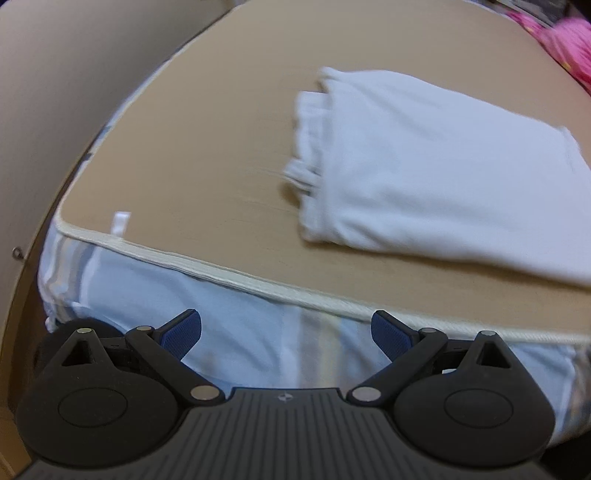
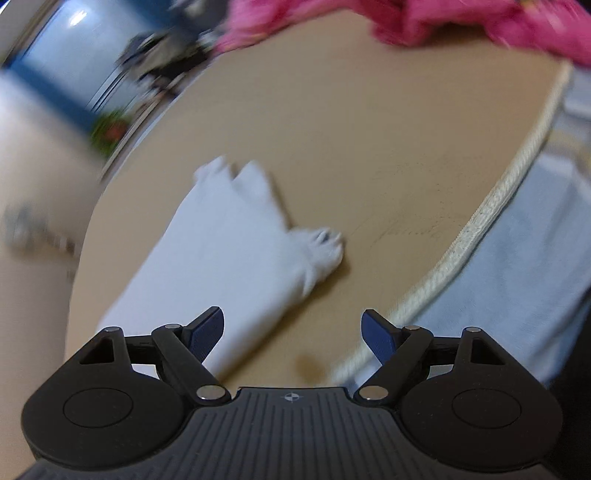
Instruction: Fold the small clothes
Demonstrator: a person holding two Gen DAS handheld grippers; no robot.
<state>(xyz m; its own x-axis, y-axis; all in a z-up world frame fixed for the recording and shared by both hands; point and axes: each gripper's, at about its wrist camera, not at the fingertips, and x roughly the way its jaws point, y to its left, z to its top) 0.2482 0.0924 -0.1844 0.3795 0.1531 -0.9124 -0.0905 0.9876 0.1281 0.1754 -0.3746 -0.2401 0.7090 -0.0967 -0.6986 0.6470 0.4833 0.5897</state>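
Note:
A white garment lies folded into a rough rectangle on the tan mat, right of centre in the left wrist view, with bunched edges on its left side. The right wrist view shows the same white garment stretching from the lower left toward the middle, a bunched end pointing right. My left gripper hangs open over the mat's near edge, apart from the garment, nothing between its fingers. My right gripper is open too, its left finger over the garment's near end, nothing gripped.
Pink clothes are heaped at the far side of the tan mat. A cream piped border rims the mat, with pale blue fabric below it. Blurred room clutter lies beyond the mat at upper left.

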